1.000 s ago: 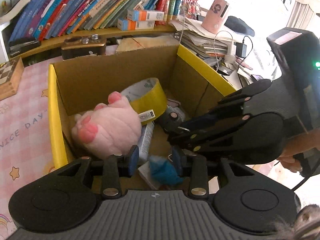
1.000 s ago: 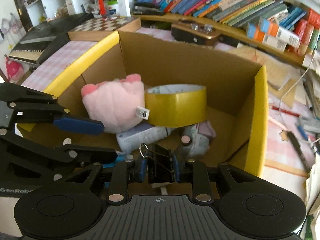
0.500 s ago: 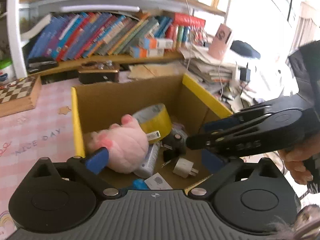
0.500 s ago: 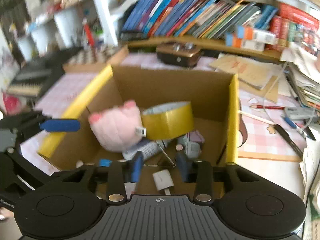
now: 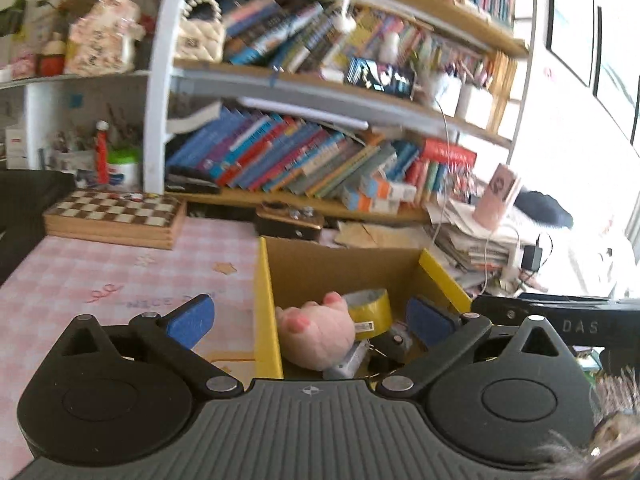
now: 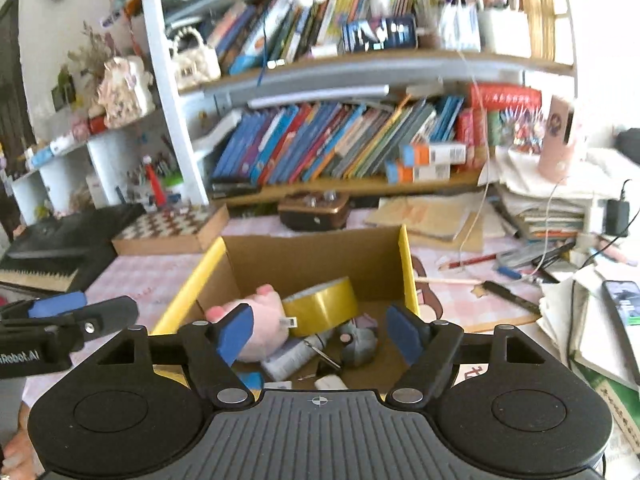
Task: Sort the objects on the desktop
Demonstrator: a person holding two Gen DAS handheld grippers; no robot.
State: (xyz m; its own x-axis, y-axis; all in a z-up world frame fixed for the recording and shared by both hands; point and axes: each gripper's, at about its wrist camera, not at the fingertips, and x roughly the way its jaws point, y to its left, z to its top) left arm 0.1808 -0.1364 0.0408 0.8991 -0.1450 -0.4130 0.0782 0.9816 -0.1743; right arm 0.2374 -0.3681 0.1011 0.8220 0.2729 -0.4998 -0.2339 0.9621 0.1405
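Observation:
A cardboard box with yellow rims (image 5: 267,320) (image 6: 406,264) stands on the pink checked desk. Inside lie a pink plush paw (image 5: 316,336) (image 6: 264,320), a yellow tape roll (image 5: 370,310) (image 6: 324,306), a white tube (image 6: 294,354), a grey item (image 6: 358,342) and a white plug (image 6: 330,382). My left gripper (image 5: 310,320) is open and empty, raised above the box's near left edge. My right gripper (image 6: 322,332) is open and empty, raised above the box's near side. The left gripper shows at the left of the right wrist view (image 6: 72,312).
A chessboard box (image 5: 116,218) (image 6: 172,228) lies at the back left, a brown device (image 5: 290,220) (image 6: 314,210) behind the box. Bookshelves (image 5: 320,160) run along the back. Paper stacks, cables and a charger (image 6: 616,216), pens (image 6: 508,292) and a phone (image 6: 624,302) lie at the right.
Both grippers opened and rose up and back from the box. The right one let go of the black binder clip, the left one of a blue item; both now lie in the box.

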